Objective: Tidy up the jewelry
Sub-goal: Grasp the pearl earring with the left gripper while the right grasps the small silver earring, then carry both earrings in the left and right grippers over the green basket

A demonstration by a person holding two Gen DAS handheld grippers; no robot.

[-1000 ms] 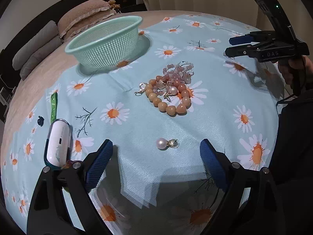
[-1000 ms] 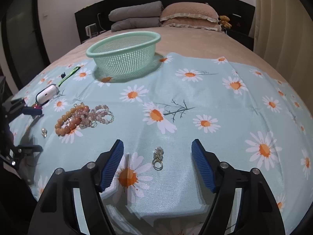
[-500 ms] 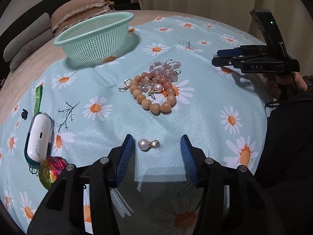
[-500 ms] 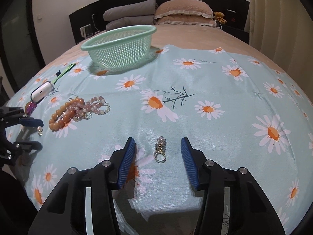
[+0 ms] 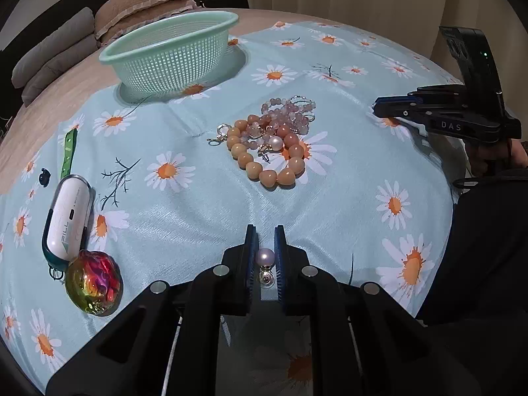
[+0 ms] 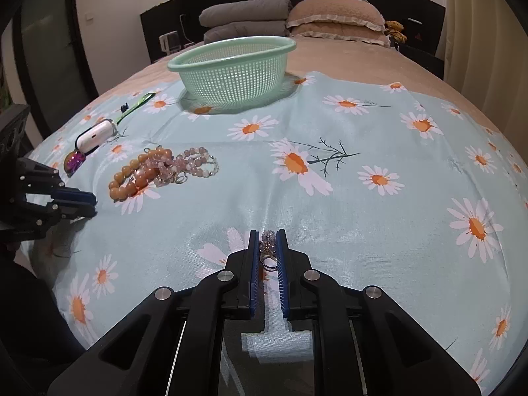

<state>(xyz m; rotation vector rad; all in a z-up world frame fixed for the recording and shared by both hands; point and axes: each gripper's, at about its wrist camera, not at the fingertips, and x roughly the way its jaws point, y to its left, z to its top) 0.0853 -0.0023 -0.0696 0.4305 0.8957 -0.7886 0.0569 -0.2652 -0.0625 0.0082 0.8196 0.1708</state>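
The left gripper (image 5: 265, 250) had its jaws clamped on a pearl earring (image 5: 265, 259) low over the daisy cloth (image 5: 198, 217) on the bed. The right gripper (image 6: 267, 250) had its jaws closed narrowly on a crystal ring (image 6: 268, 247). A heap of bead bracelets (image 5: 274, 142) lay between them, near the green basket (image 5: 171, 56).

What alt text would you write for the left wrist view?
The left claw is closed on a pearl earring above a daisy-print cloth. Beyond it lie a heap of bead bracelets and a green basket.
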